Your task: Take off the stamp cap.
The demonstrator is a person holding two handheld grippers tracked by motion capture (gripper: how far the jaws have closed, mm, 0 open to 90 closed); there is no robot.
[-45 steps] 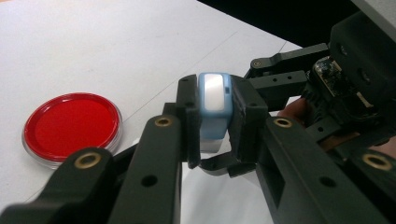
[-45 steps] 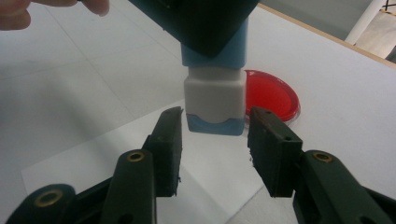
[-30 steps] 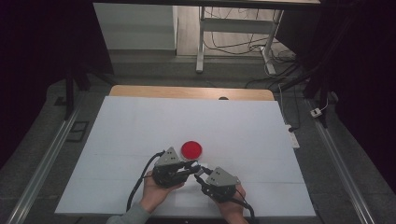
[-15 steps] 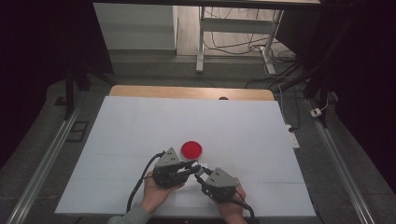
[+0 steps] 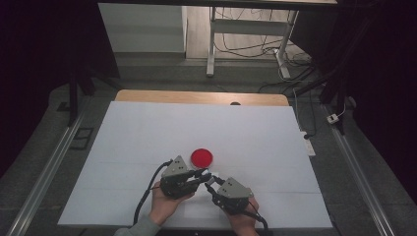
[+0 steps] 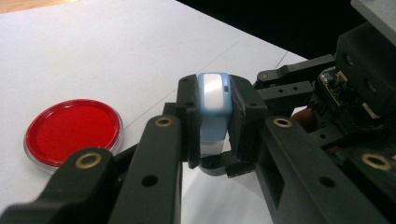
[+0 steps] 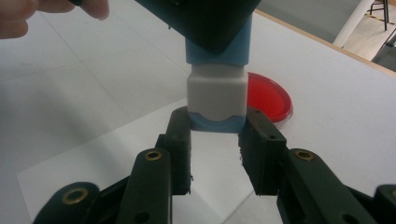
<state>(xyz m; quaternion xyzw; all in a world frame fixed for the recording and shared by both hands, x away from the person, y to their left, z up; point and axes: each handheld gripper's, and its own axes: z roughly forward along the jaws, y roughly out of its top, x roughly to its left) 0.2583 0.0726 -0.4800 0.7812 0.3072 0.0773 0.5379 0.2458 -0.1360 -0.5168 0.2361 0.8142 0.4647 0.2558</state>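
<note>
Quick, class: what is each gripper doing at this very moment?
Left gripper: shut on the blue and white block.
Right gripper: jaws at the block's lower end; whether they clamp it cannot be told.

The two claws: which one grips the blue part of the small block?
The left claw: its jaws clamp the blue and white block on the blue part. The right claw holds the white end.

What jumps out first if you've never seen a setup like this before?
The red round dish glows on the white table, just beyond the grippers. Near the front edge, the left gripper clamps a small blue-and-white object, and the right gripper closes on its lower end.
</note>
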